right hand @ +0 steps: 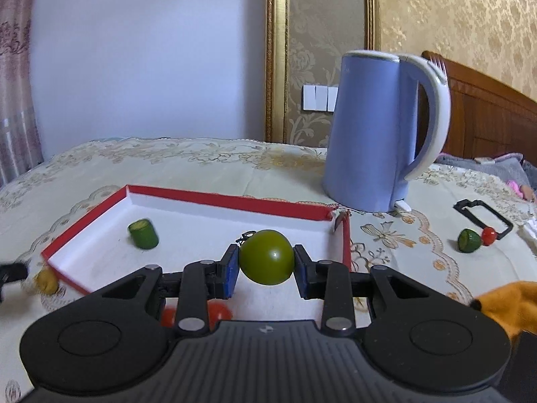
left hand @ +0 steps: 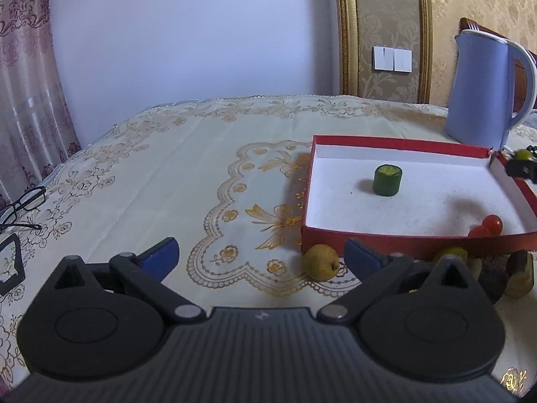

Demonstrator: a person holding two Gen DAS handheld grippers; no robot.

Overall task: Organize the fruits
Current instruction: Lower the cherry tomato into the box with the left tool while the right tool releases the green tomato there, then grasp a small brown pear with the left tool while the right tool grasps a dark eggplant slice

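Observation:
A shallow red box with a white floor lies on the tablecloth. In it stand a green cucumber chunk and two cherry tomatoes. My right gripper is shut on a green tomato above the box; in the left wrist view it shows small at the box's far right corner. My left gripper stands open and holds nothing. A small yellow pear lies just outside the box's near left corner, between my left fingers and closer to the right one.
A blue kettle stands behind the box. More produce lies against the box's near wall. A cut green piece, a cherry tomato and a black frame lie to the right. Glasses rest at far left.

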